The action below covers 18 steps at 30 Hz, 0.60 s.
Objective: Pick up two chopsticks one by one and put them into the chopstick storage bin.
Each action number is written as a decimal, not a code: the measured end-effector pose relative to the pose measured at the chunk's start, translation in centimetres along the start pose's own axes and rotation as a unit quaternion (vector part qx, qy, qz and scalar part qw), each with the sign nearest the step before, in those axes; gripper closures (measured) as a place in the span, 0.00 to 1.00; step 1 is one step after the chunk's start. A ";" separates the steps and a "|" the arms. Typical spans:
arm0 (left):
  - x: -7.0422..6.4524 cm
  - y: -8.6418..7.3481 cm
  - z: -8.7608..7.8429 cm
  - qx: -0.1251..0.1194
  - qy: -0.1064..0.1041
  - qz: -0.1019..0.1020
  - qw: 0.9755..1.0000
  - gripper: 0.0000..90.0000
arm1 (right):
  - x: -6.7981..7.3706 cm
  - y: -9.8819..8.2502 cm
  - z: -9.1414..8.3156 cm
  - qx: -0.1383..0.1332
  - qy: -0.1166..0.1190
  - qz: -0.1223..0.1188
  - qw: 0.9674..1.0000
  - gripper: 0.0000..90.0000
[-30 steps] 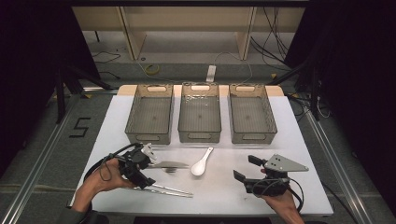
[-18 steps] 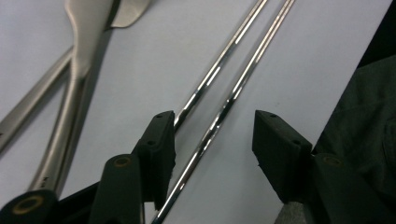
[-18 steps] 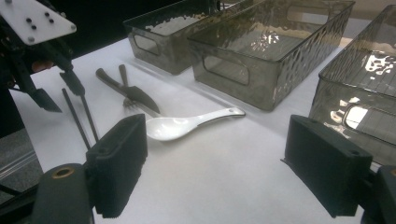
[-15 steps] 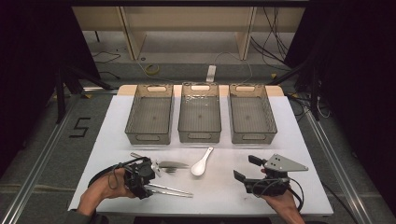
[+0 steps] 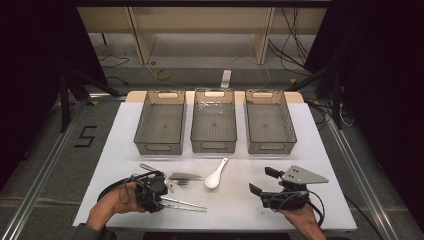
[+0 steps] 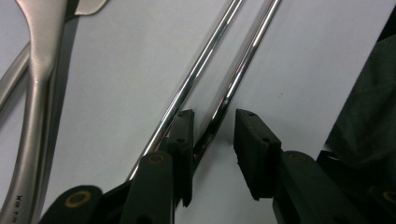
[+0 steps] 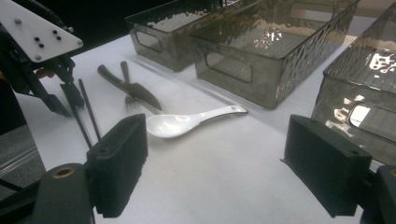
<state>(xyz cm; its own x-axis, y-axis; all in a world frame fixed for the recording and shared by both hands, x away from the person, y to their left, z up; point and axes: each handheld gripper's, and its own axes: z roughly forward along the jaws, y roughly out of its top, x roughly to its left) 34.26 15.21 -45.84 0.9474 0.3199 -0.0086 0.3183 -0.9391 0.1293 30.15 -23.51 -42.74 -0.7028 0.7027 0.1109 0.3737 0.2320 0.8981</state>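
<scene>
Left gripper (image 5: pixel 159 192): since the earlier frames it has slid toward 6 o'clock, off the cutlery and down to the chopsticks (image 5: pixel 184 204); the right gripper (image 5: pixel 262 181) has stayed put.
Left jaws: apart in the left gripper view; one metal chopstick (image 6: pixel 243 60) runs into the gap between them, the other (image 6: pixel 196 74) passes along the outside of the left-hand jaw. Whether either jaw touches the metal is hard to tell.
Hidden: the near ends of the chopsticks are covered by the gripper.
Right jaws: wide apart, nothing between them, at the table's 5 o'clock.
Spoon (image 5: pixel 215 174): white, mid-table, well apart from both grippers.
Knife (image 5: pixel 172 175) and fork (image 5: pixel 170 184): at 9 o'clock of the spoon; they overlap, and the fork is partly covered.
Bins: three clear bins (image 5: pixel 214 121) in a row at 12 o'clock, seemingly empty.
Table (image 5: pixel 320 150): white.
</scene>
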 end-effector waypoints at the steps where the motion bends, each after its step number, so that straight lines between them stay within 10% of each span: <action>1: 0.1 0.0 0.2 0.005 0.002 0.002 1.000 0.75 | 0.0 0.0 0.0 0.000 0.001 0.000 1.000 0.25; 18: -0.4 0.2 0.2 0.016 0.003 0.028 0.999 0.87 | 0.0 0.0 0.2 0.007 0.004 -0.003 1.000 0.25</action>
<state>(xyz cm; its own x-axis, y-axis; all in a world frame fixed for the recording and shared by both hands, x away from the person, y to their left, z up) 33.97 14.84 -45.96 0.9634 0.2682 0.0041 0.2665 -0.9589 0.0974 30.23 -23.35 -42.82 -0.7096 0.6961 0.1094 0.3785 0.2455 0.8925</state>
